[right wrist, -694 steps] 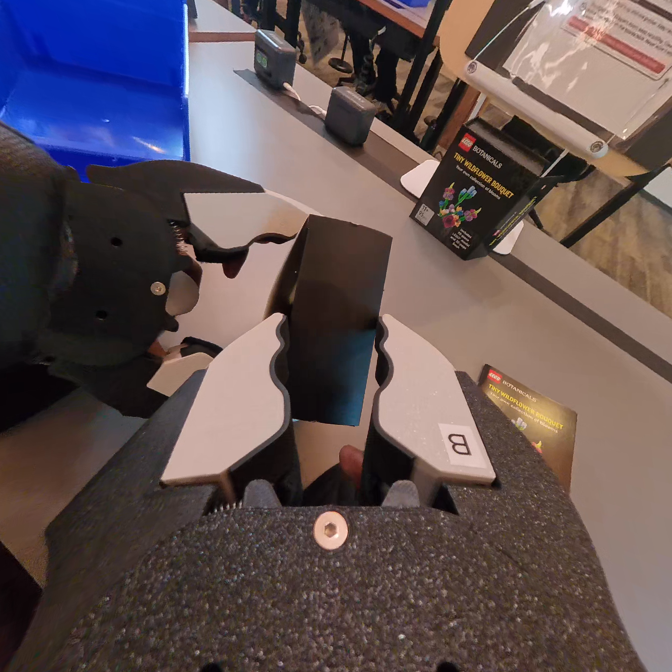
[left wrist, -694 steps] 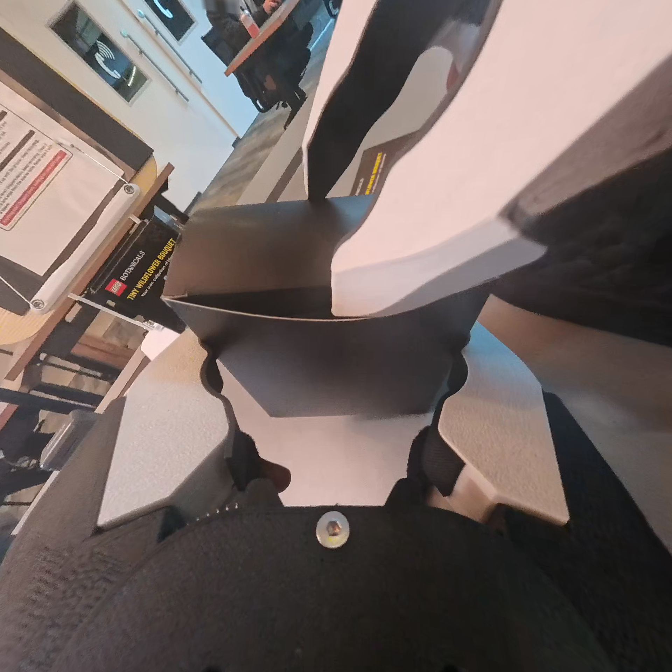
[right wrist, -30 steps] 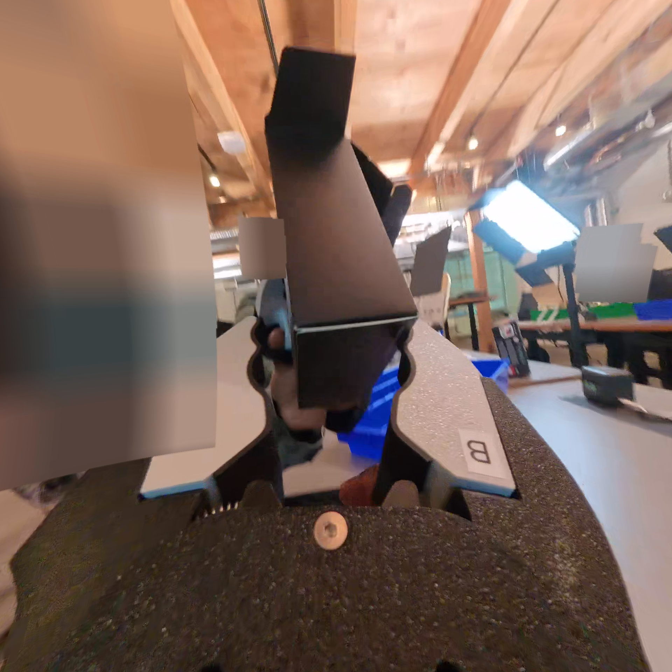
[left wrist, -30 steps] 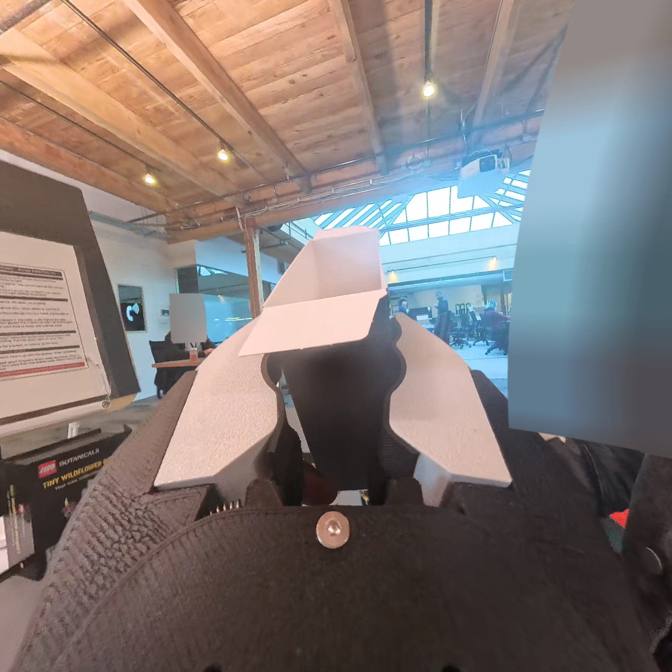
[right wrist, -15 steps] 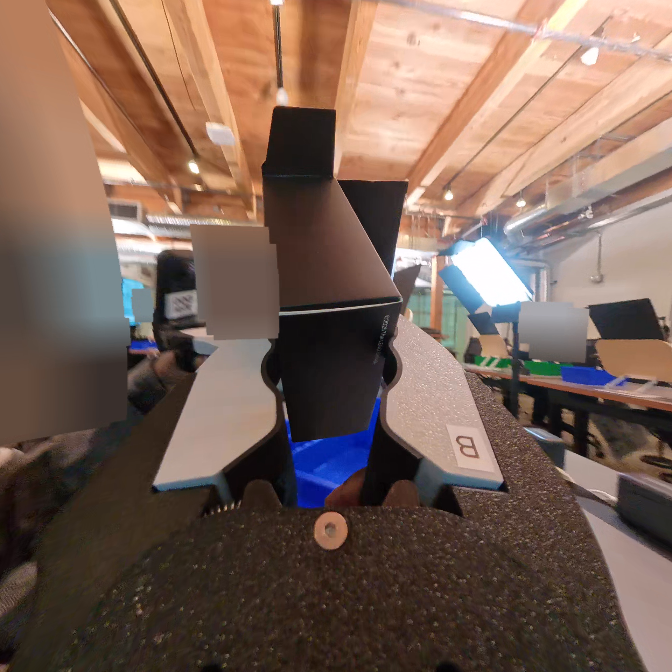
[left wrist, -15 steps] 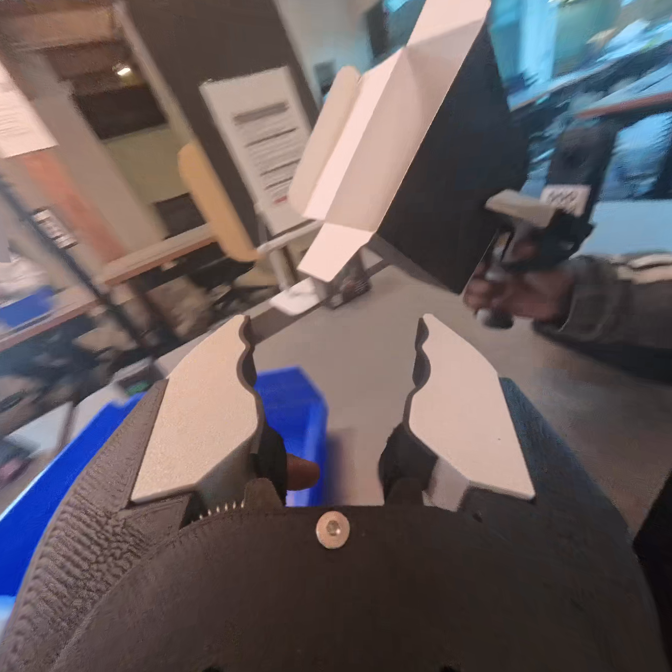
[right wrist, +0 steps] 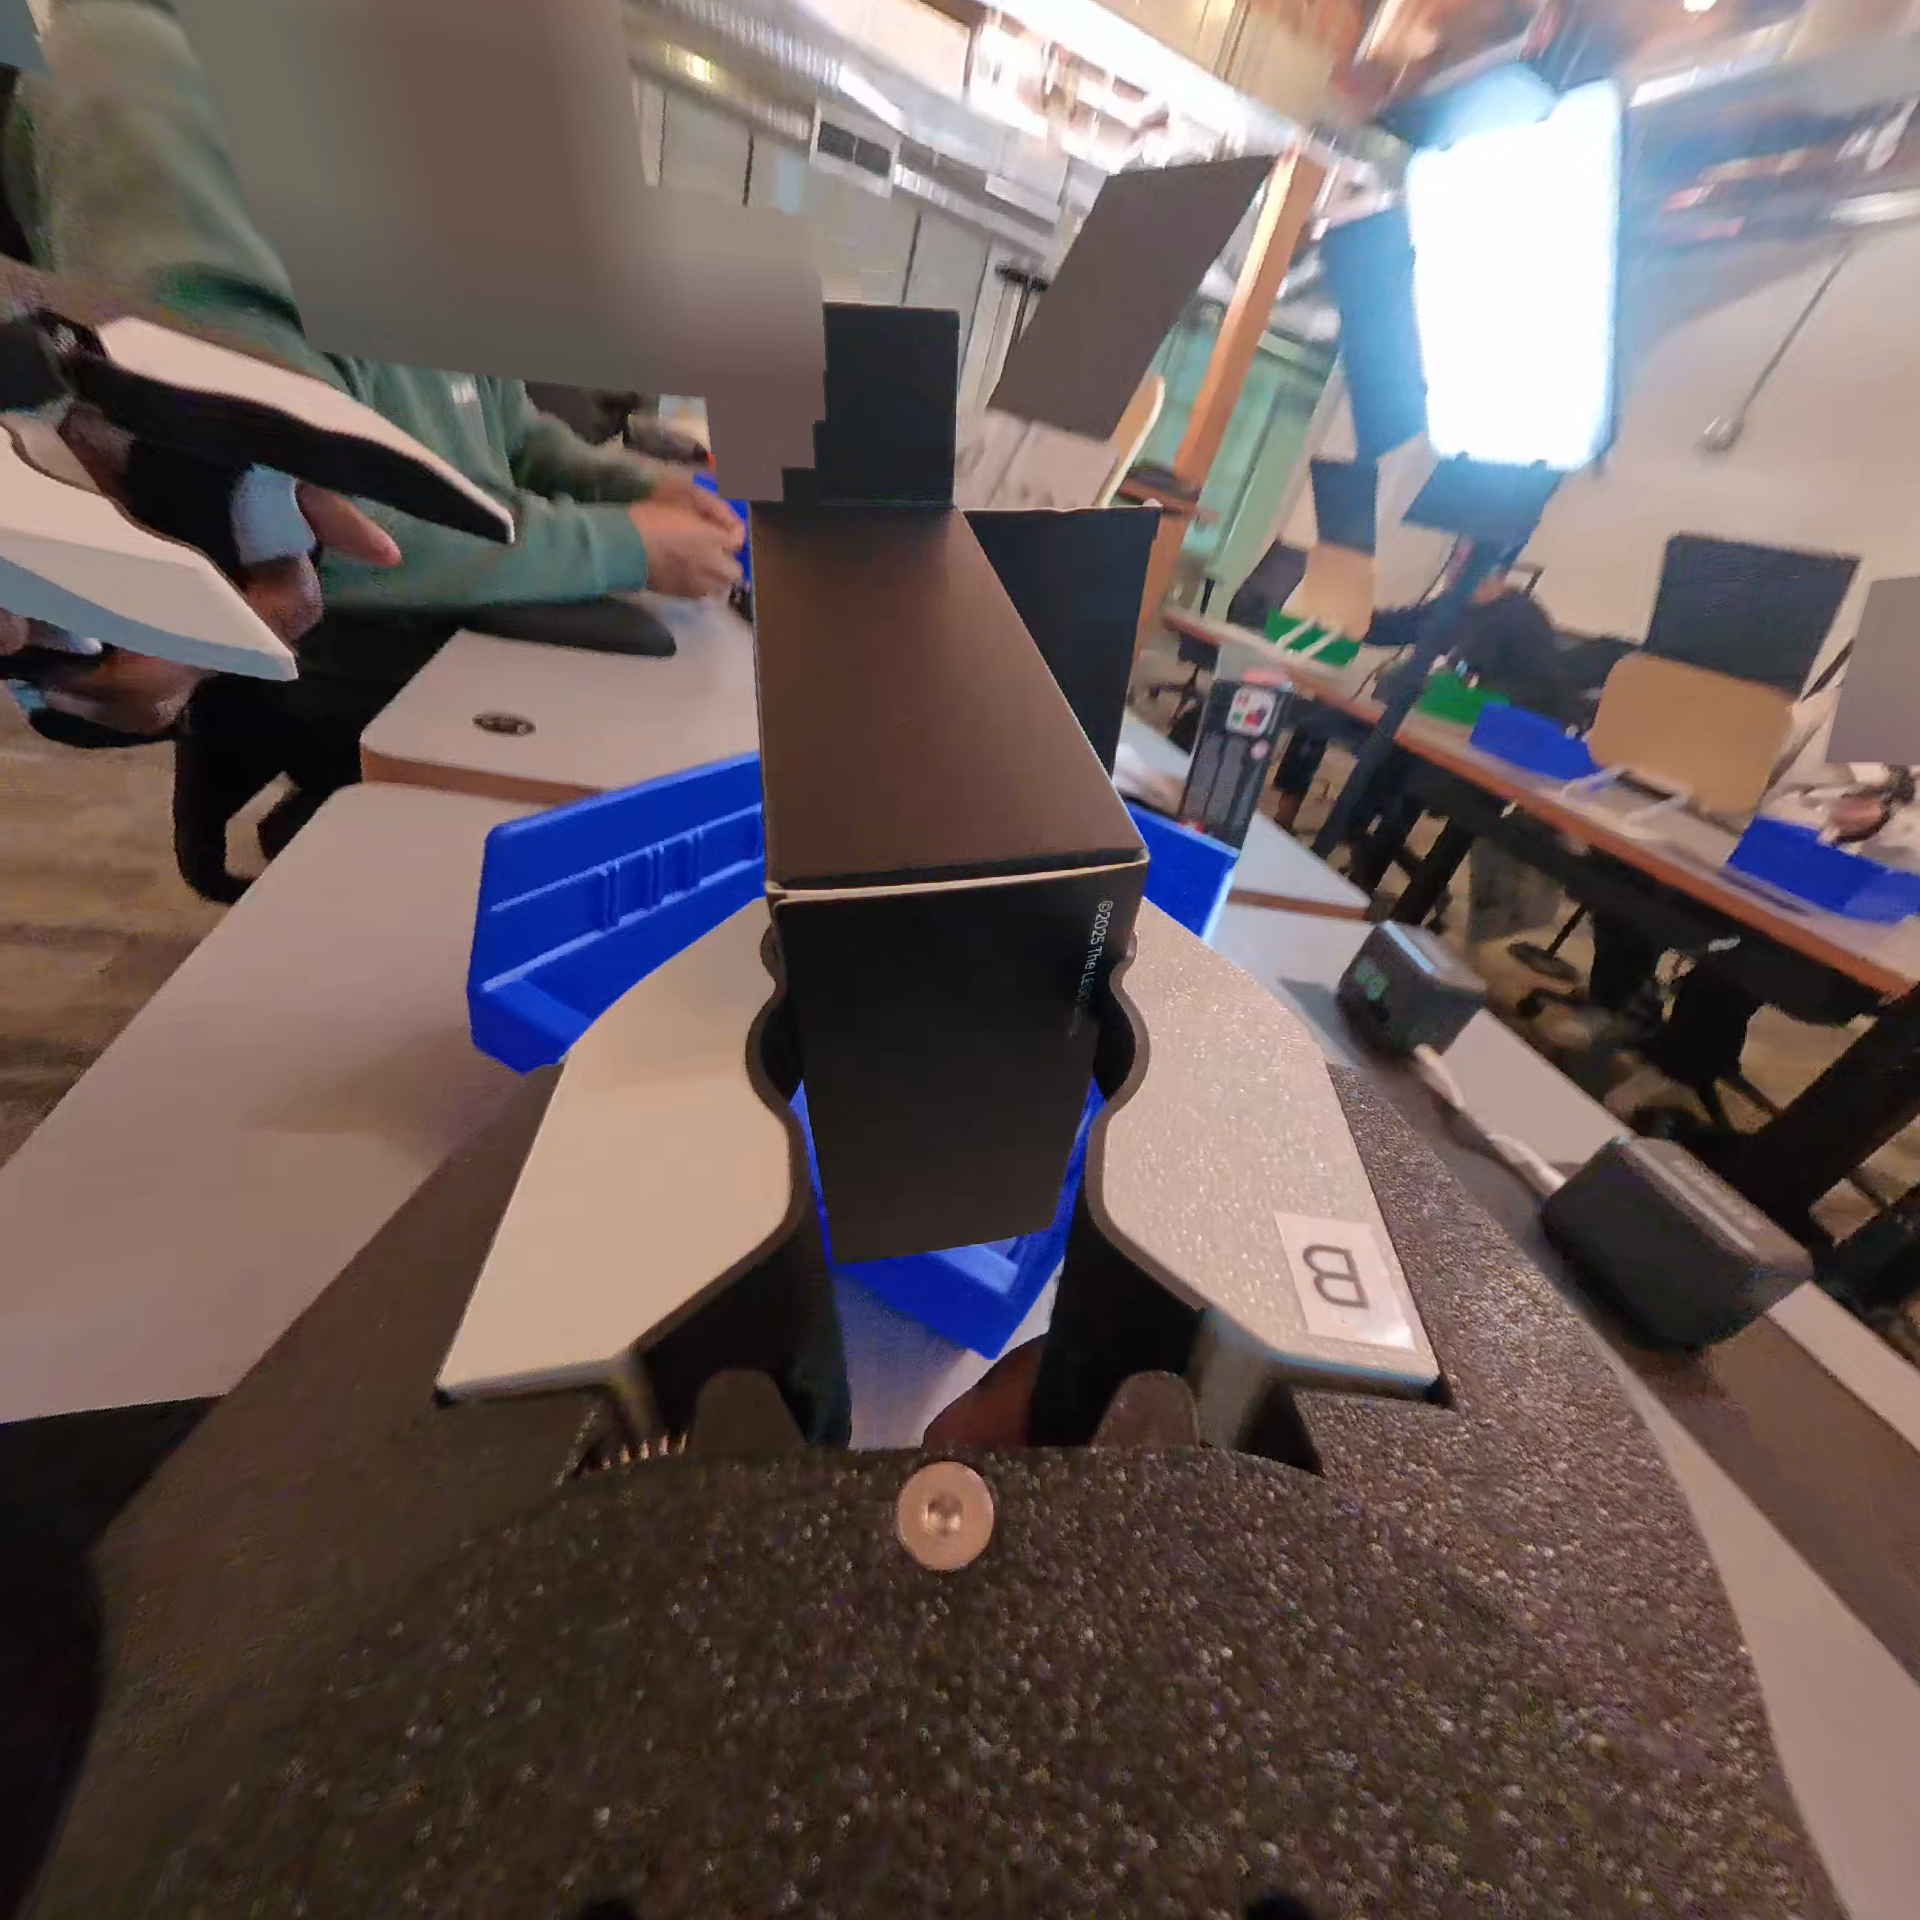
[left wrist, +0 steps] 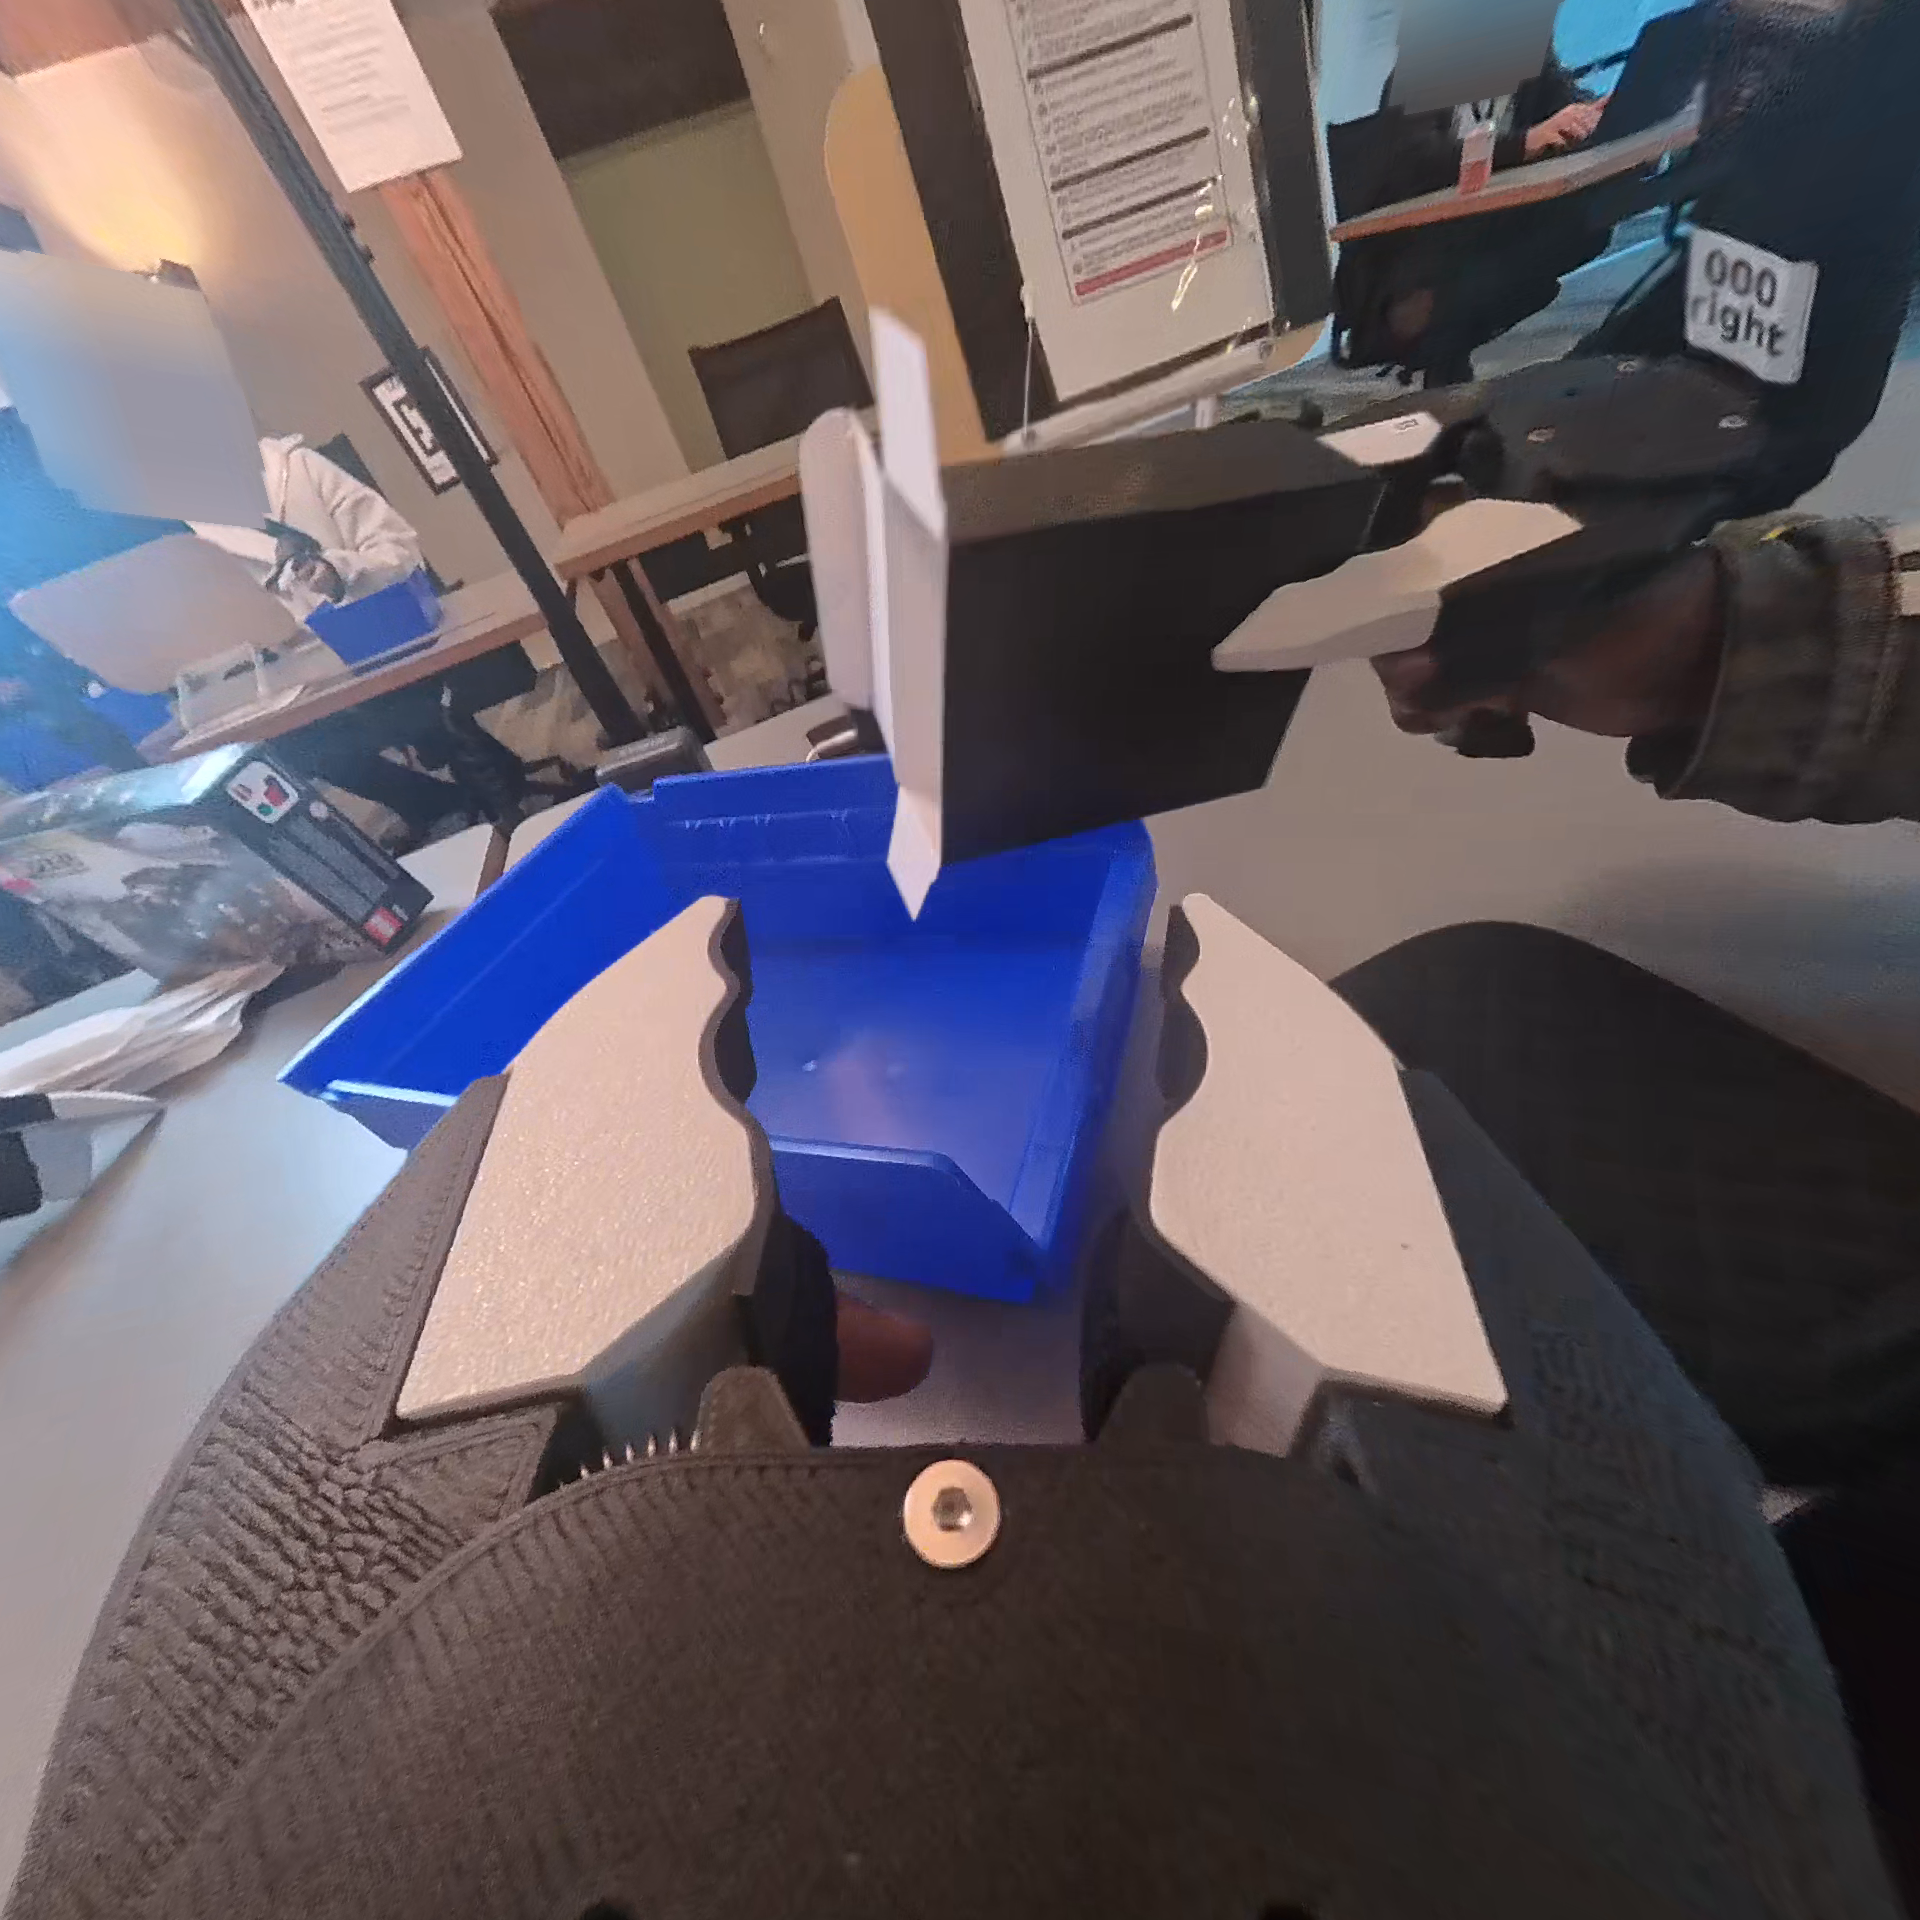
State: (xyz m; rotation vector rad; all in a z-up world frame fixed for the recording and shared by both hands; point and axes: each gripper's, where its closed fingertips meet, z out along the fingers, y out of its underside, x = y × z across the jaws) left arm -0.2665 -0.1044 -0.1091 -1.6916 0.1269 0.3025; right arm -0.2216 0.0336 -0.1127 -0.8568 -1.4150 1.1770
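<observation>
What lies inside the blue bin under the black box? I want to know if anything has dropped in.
The blue bin shows only bare floor; the left gripper's fingers and the black box hide some of it.

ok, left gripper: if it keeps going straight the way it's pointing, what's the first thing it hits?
Probably the blue bin. The open left gripper points down into the bin's open inside, with nothing between its fingers. The black box held by the right gripper hangs above that line, though depth is unclear.
</observation>
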